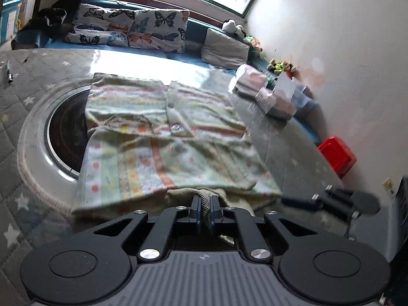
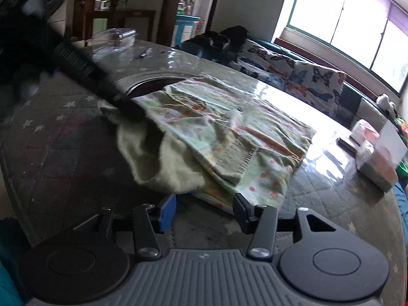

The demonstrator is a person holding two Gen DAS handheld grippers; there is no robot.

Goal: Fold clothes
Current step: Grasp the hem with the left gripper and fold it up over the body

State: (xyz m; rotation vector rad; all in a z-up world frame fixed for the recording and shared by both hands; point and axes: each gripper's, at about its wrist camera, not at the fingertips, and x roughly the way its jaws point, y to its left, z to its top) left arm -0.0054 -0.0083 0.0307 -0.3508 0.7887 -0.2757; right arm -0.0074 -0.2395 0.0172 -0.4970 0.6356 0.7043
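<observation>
- The patterned shirt (image 1: 163, 137) lies spread on the quilted surface (image 1: 33, 117), partly over a round dark inset.
- The left tool (image 1: 204, 207) pinches the shirt's ribbed near hem.
- The right tool (image 2: 204, 211) stands spread just short of the shirt's edge, nothing between its pads.

Big window (image 2: 357, 33) along the far wall, daylight blown out and glaring off the glossy round table (image 1: 38, 97) with its grey star-quilted cover. Bench seat (image 1: 178, 56) below the window in blue upholstery, butterfly-print cushions (image 1: 132, 29) plus a grey cushion (image 1: 224, 51). White wall (image 1: 331, 38) on the right side. Red box (image 1: 336, 155) by the wall, possibly a stool. Doorway (image 2: 193, 7) and dark wood furniture (image 2: 122, 17) behind.
</observation>
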